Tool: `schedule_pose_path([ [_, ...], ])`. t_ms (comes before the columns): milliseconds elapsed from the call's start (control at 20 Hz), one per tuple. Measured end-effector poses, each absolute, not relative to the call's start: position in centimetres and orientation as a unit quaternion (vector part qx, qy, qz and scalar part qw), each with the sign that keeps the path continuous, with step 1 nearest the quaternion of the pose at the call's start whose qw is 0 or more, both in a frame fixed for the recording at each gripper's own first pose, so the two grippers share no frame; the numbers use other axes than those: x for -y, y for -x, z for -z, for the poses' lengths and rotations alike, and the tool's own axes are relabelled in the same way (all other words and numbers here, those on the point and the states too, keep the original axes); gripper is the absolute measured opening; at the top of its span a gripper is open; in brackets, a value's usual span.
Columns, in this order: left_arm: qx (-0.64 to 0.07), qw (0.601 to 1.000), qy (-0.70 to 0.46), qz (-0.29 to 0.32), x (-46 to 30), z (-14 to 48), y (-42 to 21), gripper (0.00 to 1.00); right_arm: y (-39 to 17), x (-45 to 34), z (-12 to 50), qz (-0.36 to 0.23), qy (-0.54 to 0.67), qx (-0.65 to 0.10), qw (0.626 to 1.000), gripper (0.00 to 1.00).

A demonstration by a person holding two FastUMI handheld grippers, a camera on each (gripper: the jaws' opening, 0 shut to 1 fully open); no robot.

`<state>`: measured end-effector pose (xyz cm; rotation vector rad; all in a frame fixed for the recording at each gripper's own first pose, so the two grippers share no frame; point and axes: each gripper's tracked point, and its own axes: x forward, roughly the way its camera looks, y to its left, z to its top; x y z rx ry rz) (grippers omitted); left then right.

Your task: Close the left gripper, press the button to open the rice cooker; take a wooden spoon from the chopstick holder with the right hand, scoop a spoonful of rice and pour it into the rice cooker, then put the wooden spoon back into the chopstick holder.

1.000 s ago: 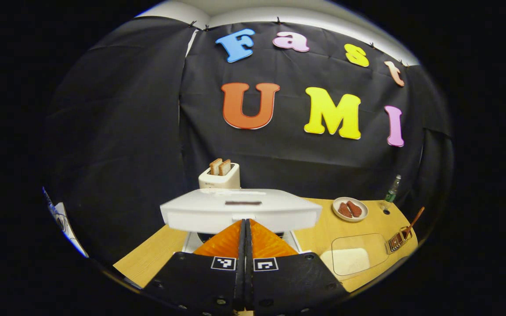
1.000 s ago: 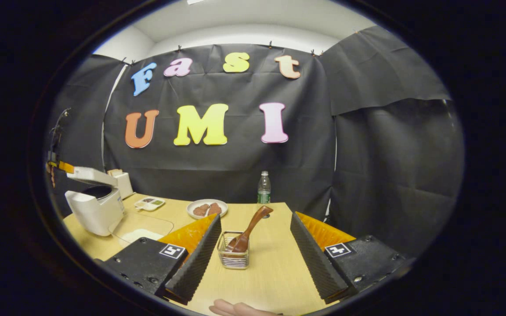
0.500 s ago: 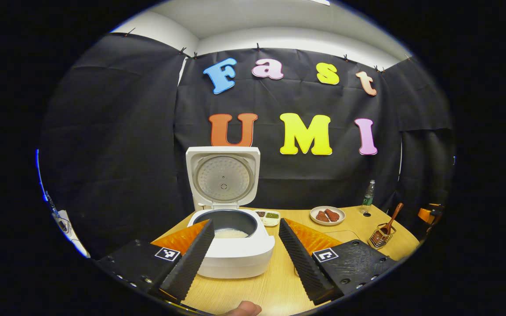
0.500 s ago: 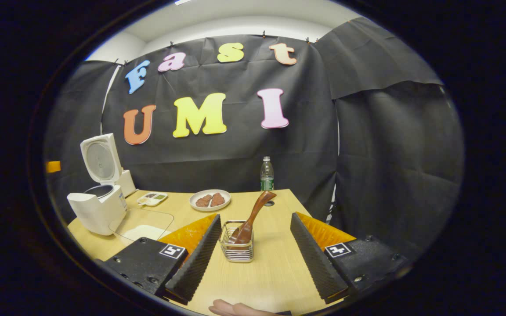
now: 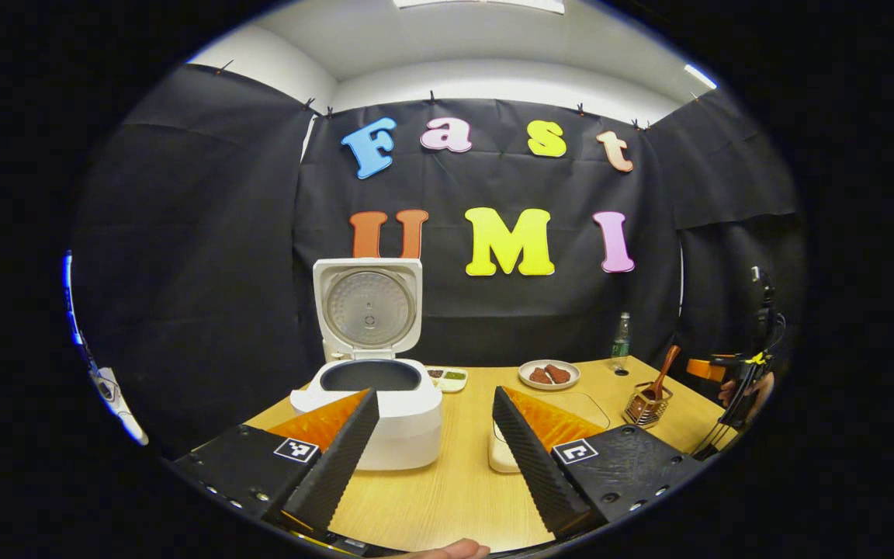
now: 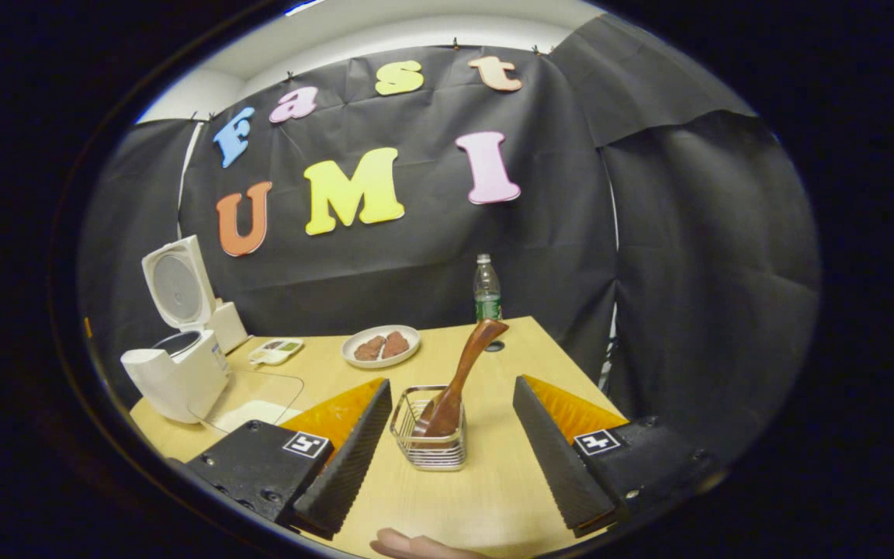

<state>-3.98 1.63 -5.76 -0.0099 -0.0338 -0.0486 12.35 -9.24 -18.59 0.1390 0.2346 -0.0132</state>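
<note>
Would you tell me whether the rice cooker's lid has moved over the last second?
Yes. The lid swung from flat over the rice cooker to upright against the wall.

Nothing legible is showing on the objects. The bottle [image 6: 486,289] is carrying a green label too small to read, and the rice cooker [image 6: 175,376] is showing a small dark mark on its side, unreadable. The square coded marker tags on the tongs bodies are carrying patterns, not text.
</note>
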Motion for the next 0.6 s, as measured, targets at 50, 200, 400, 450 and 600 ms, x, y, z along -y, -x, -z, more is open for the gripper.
schedule_pose_path([
  [50, 0.014, 1.0, 0.009, 0.025, -1.6, 6.1, 4.3, 0.94, -13.4, 9.3, 19.1, 0.006, -0.076, -0.119, 0.99, 0.96],
  [200, 0.023, 1.0, 0.008, 0.016, -2.5, 6.2, 5.0, 0.94, -16.2, 8.5, 20.4, -0.004, -0.097, -0.132, 0.987, 0.96],
  [400, 0.042, 0.999, -0.004, 0.021, -2.4, 5.8, 5.3, 0.94, -20.4, 8.7, 22.1, 0.006, -0.121, -0.136, 0.983, 0.98],
  [450, 0.047, 0.999, -0.008, 0.024, -2.3, 5.8, 5.4, 0.94, -21.3, 8.6, 22.9, 0.011, -0.128, -0.141, 0.982, 0.98],
  [600, 0.047, 0.998, -0.009, 0.043, -1.3, 6.4, 5.2, 0.94, -23.5, 8.8, 24.5, 0.02, -0.148, -0.151, 0.977, 0.98],
])
